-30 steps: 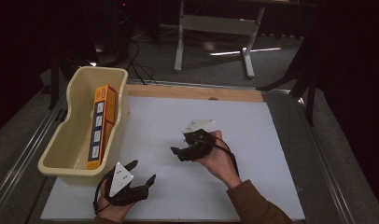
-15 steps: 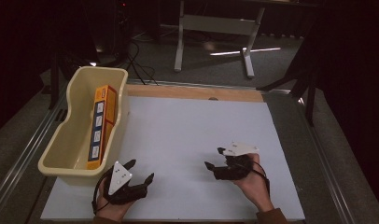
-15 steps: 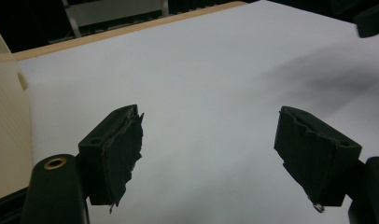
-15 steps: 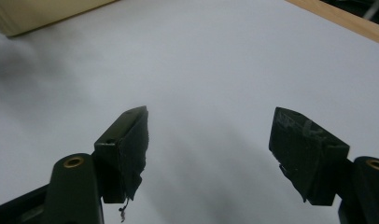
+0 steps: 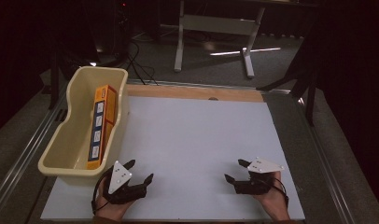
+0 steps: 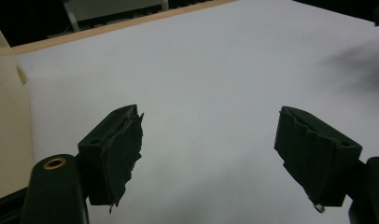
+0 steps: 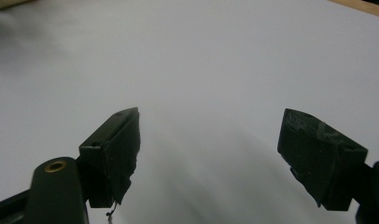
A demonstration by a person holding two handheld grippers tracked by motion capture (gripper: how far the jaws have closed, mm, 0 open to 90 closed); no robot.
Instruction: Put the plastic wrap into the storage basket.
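In the high view my left hand (image 5: 108,205) and my right hand (image 5: 271,198) are cut off at the bottom edge, forearms out of frame. The orange box (image 5: 101,126) stands partly behind the wall of the cream tub (image 5: 61,163); its label print is too small to read. The tub's near corner (image 6: 8,116) is cropped at the left gripper view's edge.

Orange box (image 5: 101,123) upright in tub (image 5: 61,163)

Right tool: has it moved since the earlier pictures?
Yes. The right tool has come from mid-table, nearer the tub, to the sheet's near right corner; its jaws have just been opening, nothing between them.
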